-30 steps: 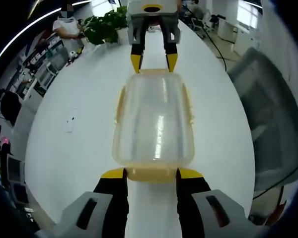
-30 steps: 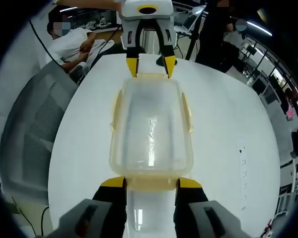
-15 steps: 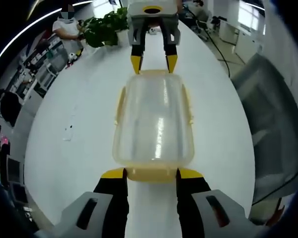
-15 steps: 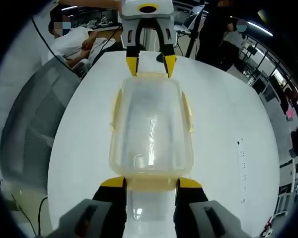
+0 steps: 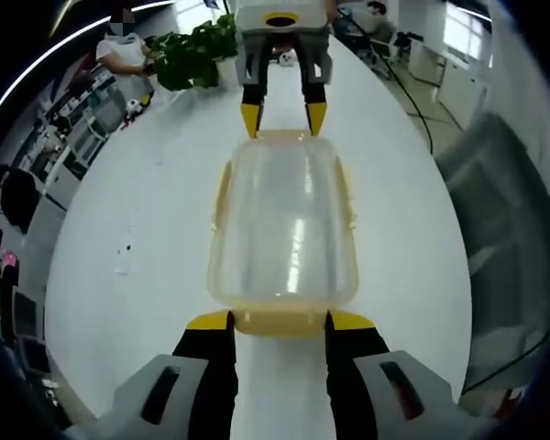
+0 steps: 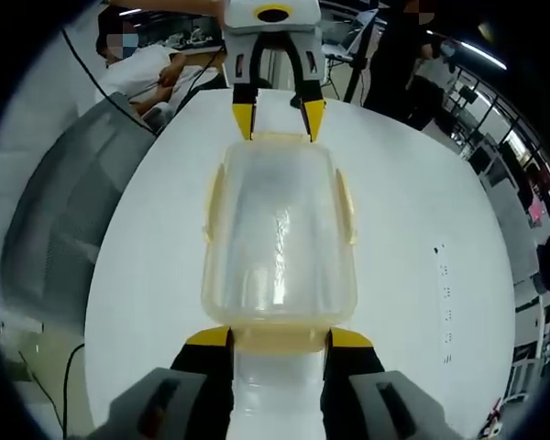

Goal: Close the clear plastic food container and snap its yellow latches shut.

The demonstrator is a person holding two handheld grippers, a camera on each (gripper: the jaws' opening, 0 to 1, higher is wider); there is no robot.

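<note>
A clear plastic food container (image 5: 284, 229) with its lid on lies lengthwise between my two grippers over a white table (image 5: 147, 275). My left gripper (image 5: 280, 321) is shut on the yellow end latch (image 5: 280, 323) at its near end. My right gripper (image 5: 284, 115) grips the far end. In the right gripper view the same container (image 6: 280, 229) runs from my right gripper (image 6: 280, 337), shut on the near yellow latch (image 6: 280, 339), to the left gripper (image 6: 277, 119) at the far end. Yellow side latches (image 5: 222, 192) (image 6: 346, 206) stand out from the long sides.
A grey chair (image 5: 504, 229) stands beside the table, also seen as the chair (image 6: 55, 220). A potted plant (image 5: 188, 50) sits at the table's far end. A seated person (image 6: 137, 73) and a standing person (image 6: 394, 55) are beyond the table edge.
The table and chair have slid slightly in both views while container and grippers keep the same places, so both hands shifted together with the container.
</note>
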